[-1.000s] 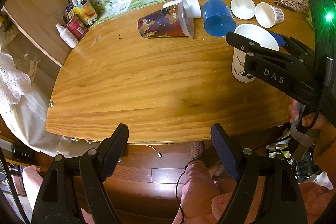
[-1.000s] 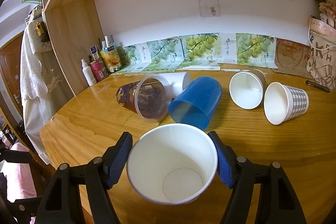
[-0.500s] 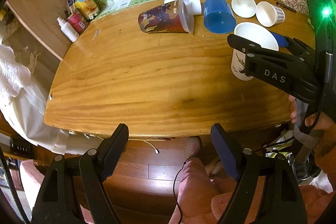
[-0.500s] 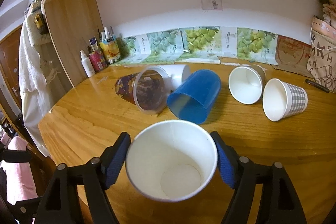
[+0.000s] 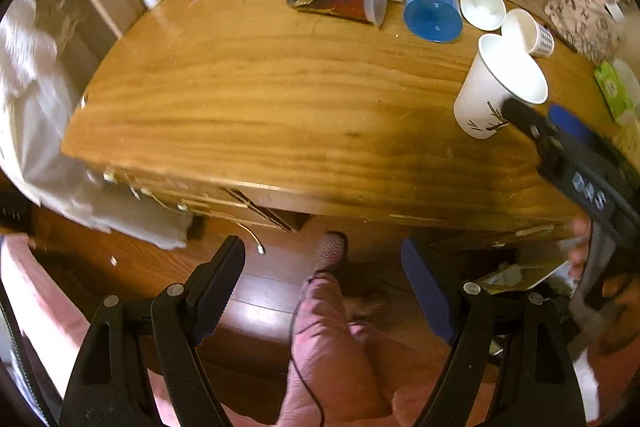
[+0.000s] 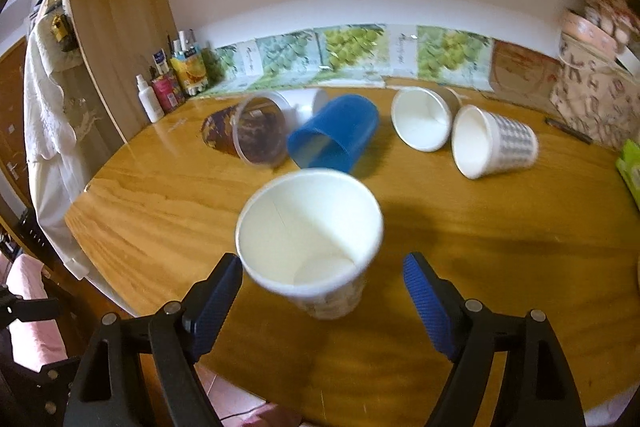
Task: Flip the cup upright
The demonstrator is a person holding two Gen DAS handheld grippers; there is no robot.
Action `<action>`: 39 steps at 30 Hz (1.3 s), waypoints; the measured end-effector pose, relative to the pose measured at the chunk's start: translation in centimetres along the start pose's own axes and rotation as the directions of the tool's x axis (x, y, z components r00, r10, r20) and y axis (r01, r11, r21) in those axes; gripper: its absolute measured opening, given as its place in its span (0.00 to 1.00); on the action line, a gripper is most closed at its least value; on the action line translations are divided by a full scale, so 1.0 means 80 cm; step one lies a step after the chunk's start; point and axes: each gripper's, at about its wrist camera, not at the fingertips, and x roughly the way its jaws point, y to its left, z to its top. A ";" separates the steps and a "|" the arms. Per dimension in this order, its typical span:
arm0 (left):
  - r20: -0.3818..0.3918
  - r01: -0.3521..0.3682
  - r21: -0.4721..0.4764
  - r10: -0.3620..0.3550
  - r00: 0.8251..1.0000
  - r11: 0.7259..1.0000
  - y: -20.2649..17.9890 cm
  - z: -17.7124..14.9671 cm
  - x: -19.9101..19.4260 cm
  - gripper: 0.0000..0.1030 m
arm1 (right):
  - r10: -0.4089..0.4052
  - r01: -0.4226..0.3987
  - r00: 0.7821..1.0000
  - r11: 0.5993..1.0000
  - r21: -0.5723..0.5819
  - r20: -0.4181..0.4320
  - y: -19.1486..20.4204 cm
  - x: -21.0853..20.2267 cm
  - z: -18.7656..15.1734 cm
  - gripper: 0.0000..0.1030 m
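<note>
A white paper cup (image 6: pixel 308 239) with a leaf print stands upright on the wooden table (image 6: pixel 160 211); it also shows in the left wrist view (image 5: pixel 500 87). My right gripper (image 6: pixel 322 291) is open, its blue pads apart on either side of the cup and just behind it, not touching. From the left wrist view the right gripper (image 5: pixel 532 119) is seen right beside the cup. My left gripper (image 5: pixel 322 287) is open and empty, held off the table's front edge above the floor.
Several cups lie on their sides at the back: a dark patterned cup (image 6: pixel 244 133), a blue cup (image 6: pixel 334 135), a white cup (image 6: pixel 420 123) and a checked cup (image 6: pixel 494 145). Bottles (image 6: pixel 168 91) stand at the back left. A patterned box (image 6: pixel 592 103) is at the right.
My right gripper has opened, let go of the white cup and drawn back a little. The left gripper has pulled back and swung left, away from the table.
</note>
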 end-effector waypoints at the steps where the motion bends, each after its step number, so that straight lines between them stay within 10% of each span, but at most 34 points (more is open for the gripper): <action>1: 0.000 0.002 -0.013 -0.002 1.000 1.000 0.001 -0.001 0.000 0.81 | 0.006 -0.006 1.000 1.000 0.008 -0.011 -0.003 -0.004 -0.004 0.81; 17: 0.054 0.085 -0.116 -0.079 0.995 0.990 -0.008 0.001 -0.055 0.81 | 0.012 0.025 0.973 0.987 0.159 -0.229 -0.013 -0.109 -0.035 0.84; 25: 0.238 0.099 -0.089 -0.076 0.968 0.991 -0.012 0.013 -0.133 0.86 | -0.035 0.074 0.981 0.977 0.202 -0.190 -0.004 -0.182 -0.008 0.86; 29: 0.350 0.110 -0.080 -0.075 0.934 0.991 -0.009 0.012 -0.171 0.96 | -0.062 0.087 0.988 0.978 0.187 -0.139 0.009 -0.213 0.001 0.86; 39: 0.619 0.114 -0.101 -0.027 0.785 0.988 0.010 -0.016 -0.245 0.99 | -0.126 0.120 0.991 0.985 0.121 0.038 0.043 -0.270 0.004 1.00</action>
